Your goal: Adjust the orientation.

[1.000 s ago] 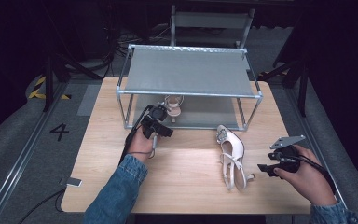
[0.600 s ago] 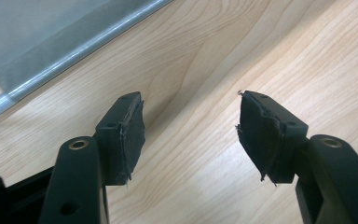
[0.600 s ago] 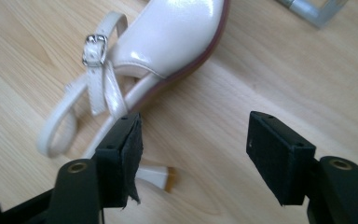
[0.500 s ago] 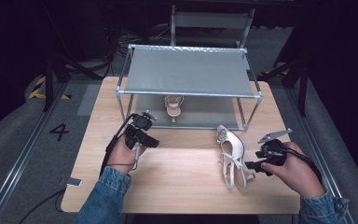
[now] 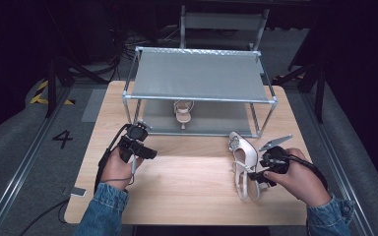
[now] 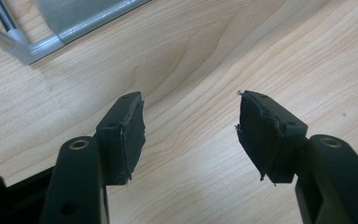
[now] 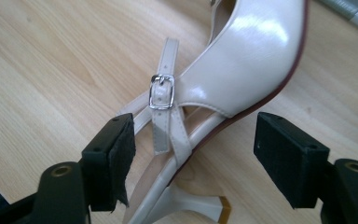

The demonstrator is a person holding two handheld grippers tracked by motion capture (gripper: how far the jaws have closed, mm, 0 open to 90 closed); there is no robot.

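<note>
Left to right, as I read the rig. My left gripper (image 5: 139,147) sits over bare wooden surface (image 5: 192,182) just in front of the rack's (image 5: 199,76) front left leg. In the left gripper view its fingers (image 6: 126,135) stand well apart with nothing between them but wood grain. One pale heeled sandal (image 5: 183,111) already stands on the rack's lower shelf.

The second sandal (image 5: 243,164) lies on its side on the surface, right of centre, toe toward the rack. My right gripper (image 5: 268,169) is at its heel end. In the right gripper view the fingers (image 7: 114,154) straddle the buckled ankle strap (image 7: 162,93) and the rear of the shoe without pressing on either; they have just been opening, so nothing is gripped.

Risks, in my judgement: closing here may catch only the thin strap, leaving the shoe to swing or slip on lifting. The glossy upper could slide out of the pads. The stiletto heel could snag the rack's front bar on the way in.

Against a second ago: the left hand has drawn back from the rack's lower shelf toward me, and the right hand has closed in from the right edge onto the sandal.
</note>
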